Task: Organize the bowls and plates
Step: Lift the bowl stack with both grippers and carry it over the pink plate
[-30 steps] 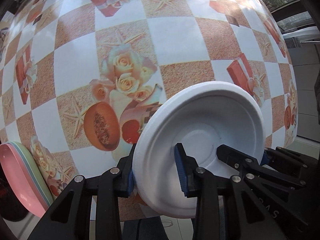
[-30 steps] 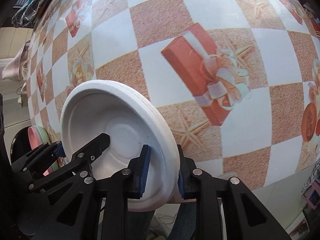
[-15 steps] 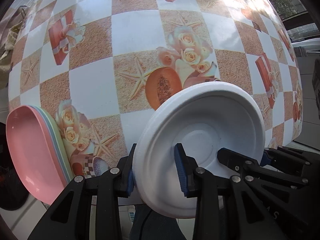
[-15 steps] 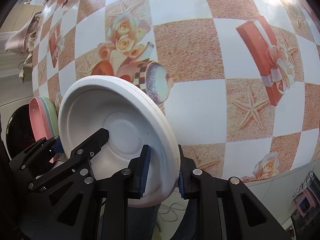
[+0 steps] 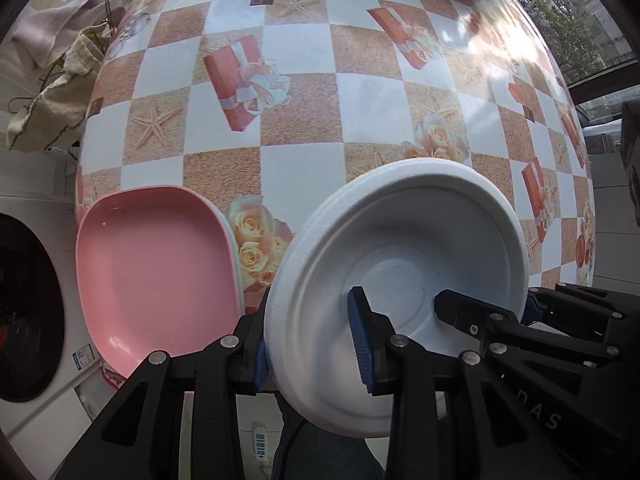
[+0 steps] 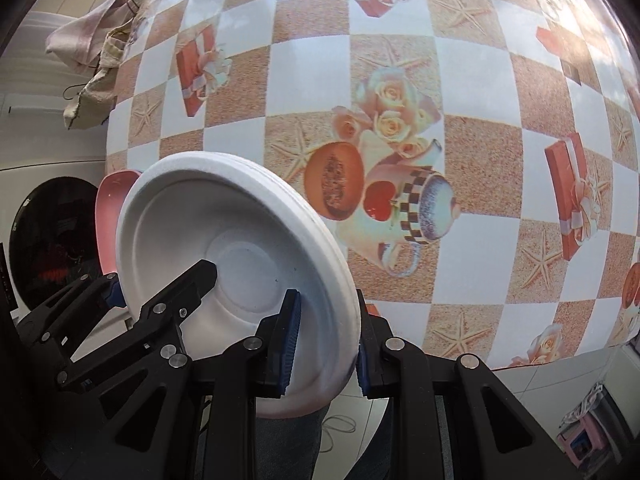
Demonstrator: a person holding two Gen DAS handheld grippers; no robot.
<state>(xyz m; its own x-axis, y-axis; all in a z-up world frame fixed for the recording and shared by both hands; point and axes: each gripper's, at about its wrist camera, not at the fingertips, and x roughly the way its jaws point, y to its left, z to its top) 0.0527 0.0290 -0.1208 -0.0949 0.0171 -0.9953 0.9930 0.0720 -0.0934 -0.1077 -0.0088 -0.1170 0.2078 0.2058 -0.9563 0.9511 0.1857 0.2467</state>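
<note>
Both tongs (image 5: 310, 344) (image 6: 324, 340) clamped on white bowl (image 5: 400, 272), pink plate (image 6: 114, 204) half hidden behind.

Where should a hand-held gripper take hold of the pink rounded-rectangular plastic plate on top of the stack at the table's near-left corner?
Probably by the raised rim of the pink rounded-rectangular plastic plate, coming from the near table edge. The plate lies flat and shallow on a stack, so only the rim gives the pads two faces, and the near rim overhangs slightly, leaving room underneath.

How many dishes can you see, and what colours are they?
White: 1, the white bowl, maybe a nested stack.
Pink: 1, the pink plate, on top of a pile.
Other colours: rims peek out under it; too hidden to count.
Total clearly seen: 2
</note>
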